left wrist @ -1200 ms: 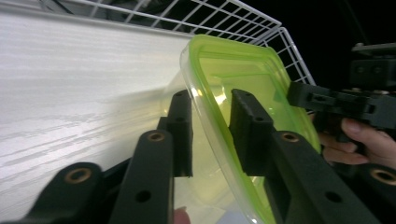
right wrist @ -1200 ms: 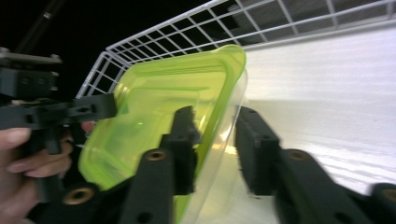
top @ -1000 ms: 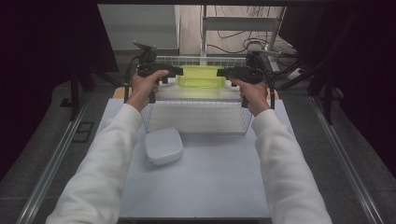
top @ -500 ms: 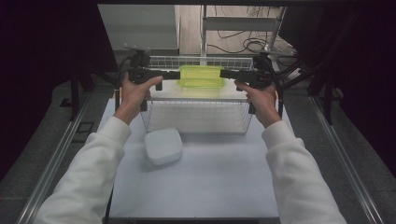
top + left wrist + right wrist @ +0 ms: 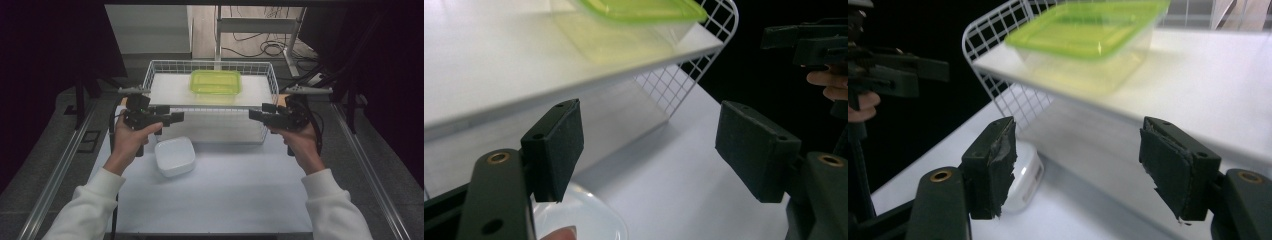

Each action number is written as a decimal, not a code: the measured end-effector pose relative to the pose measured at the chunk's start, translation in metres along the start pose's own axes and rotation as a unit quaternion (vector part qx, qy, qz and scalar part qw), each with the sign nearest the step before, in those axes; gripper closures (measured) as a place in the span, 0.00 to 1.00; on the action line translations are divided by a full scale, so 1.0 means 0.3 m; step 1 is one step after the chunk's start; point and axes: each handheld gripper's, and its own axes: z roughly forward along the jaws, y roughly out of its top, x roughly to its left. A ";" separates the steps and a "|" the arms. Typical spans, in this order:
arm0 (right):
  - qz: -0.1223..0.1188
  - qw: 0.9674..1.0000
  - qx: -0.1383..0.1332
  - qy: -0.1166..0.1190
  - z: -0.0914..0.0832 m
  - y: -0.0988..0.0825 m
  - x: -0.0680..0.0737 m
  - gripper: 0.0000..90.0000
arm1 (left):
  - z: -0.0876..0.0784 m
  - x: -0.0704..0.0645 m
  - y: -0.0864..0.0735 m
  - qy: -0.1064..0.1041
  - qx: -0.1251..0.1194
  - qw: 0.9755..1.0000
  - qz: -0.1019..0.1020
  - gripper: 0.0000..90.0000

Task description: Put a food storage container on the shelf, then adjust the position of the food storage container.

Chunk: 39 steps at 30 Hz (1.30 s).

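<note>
A clear box with a green lid (image 5: 215, 82) rests on the white shelf inside a white wire basket (image 5: 210, 63). My left gripper (image 5: 175, 117) hovers at the basket's near left corner and points right. Its jaws have just been opening and now stand open with nothing between them (image 5: 649, 145). My right gripper (image 5: 256, 114) hovers at the near right corner and points left. It has also just been opening and stands open and empty (image 5: 1075, 160). From both gripper views the green-lidded box (image 5: 639, 15) (image 5: 1088, 35) lies beyond the jaws, apart from them.
A small white lidded container (image 5: 174, 156) sits on the white table (image 5: 235, 200) in front of the basket, just below my left hand. Dark surroundings and metal rails (image 5: 55, 175) flank the table on both sides.
Both grippers have drawn back from the sides of the green-lidded box, outward and toward the basket's near edge. The box has stayed on the shelf.
</note>
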 end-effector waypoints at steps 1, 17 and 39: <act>-0.001 1.000 0.001 0.000 -0.005 -0.017 0.003 0.34 | -0.004 -0.005 -0.025 0.002 0.002 1.000 0.003 0.30; 0.013 0.999 0.041 -0.002 -0.053 -0.363 -0.003 0.36 | -0.014 -0.022 -0.344 0.013 0.071 0.997 0.008 0.31; 0.017 0.997 0.078 0.012 -0.031 -0.489 -0.007 0.36 | -0.013 -0.005 -0.447 0.021 0.104 0.994 -0.005 0.32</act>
